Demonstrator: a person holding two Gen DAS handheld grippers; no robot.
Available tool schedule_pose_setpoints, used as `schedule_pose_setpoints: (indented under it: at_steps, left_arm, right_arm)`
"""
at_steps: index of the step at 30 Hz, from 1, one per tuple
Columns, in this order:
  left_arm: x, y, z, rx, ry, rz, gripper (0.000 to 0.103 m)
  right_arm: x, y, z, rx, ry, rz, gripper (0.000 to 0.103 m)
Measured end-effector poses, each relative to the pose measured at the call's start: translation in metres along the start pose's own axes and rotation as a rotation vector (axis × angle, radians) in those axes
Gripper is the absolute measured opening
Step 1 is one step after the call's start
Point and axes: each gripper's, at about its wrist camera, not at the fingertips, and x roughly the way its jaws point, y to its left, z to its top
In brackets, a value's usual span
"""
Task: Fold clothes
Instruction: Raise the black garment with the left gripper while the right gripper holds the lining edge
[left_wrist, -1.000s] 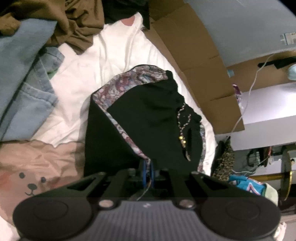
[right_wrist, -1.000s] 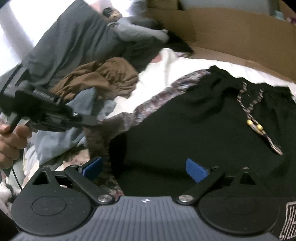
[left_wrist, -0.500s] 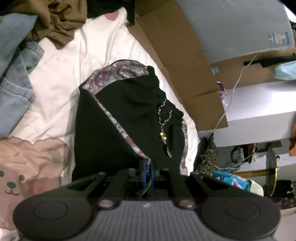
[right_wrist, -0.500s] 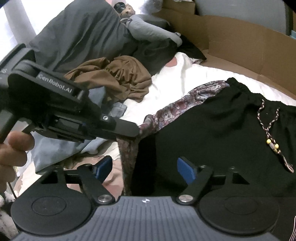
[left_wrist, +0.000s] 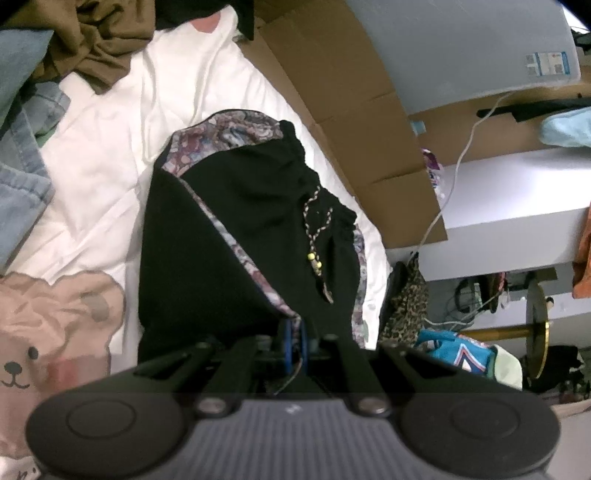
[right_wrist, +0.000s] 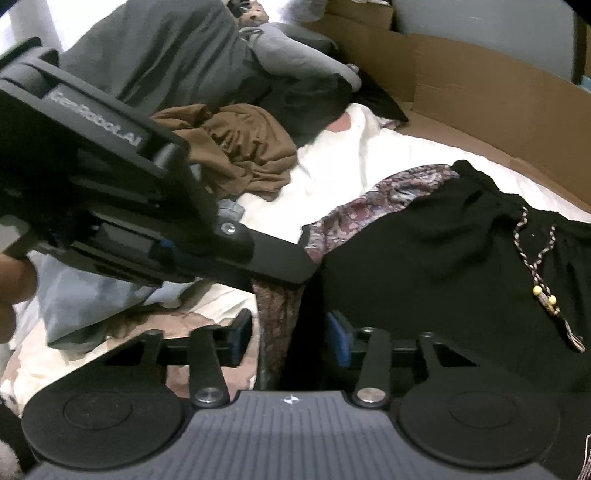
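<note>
Black trousers with patterned side stripes lie on a white bed, one leg folded across. The left gripper pinches their hem; the right gripper, half-open, straddles hanging fabric, seemingly not clamped. Further folds remain; other clothes lie heaped.

Black trousers part-folded on the white bedding.
Paisley side stripe shows; leg edge lifted toward six o'clock, beaded drawstring toward three.
</note>
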Motion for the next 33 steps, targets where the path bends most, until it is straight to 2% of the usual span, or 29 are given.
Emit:
schedule_pose_setpoints:
  at_steps: [1,2,6,8,10,18,23,33]
  left_arm:
    - [0.0,-0.001,-0.001,0.001,-0.001,0.002,0.006]
    - [-0.001,-0.002,-0.002,0.005,-0.004,0.003,0.006]
    - [-0.005,-0.009,-0.003,0.022,-0.037,0.022,0.018]
    - [-0.007,-0.013,-0.002,0.031,-0.059,0.038,0.037]
    - [-0.01,-0.017,-0.001,0.039,-0.082,0.054,0.042]
    - [0.008,-0.012,0.0,0.02,-0.055,0.147,0.047]
    - [0.019,-0.008,0.001,0.003,-0.027,0.172,0.049]
    - [0.052,-0.024,-0.01,0.063,0.051,0.22,0.051]
  right_arm:
    - [0.001,0.0,-0.001,0.002,0.0,-0.01,0.013]
    - [0.003,0.0,-0.002,-0.001,0.001,-0.002,0.002]
    - [-0.002,-0.01,-0.007,0.024,-0.001,0.018,0.002]
    - [-0.007,-0.015,-0.008,0.036,-0.006,0.016,0.002]
    - [-0.012,-0.021,-0.009,0.047,-0.011,0.013,0.002]
    - [-0.032,-0.055,-0.008,0.106,-0.034,-0.006,0.002]
    - [-0.048,-0.078,-0.005,0.157,-0.065,-0.023,0.002]
    - [-0.084,-0.128,-0.02,0.271,-0.107,-0.07,0.002]
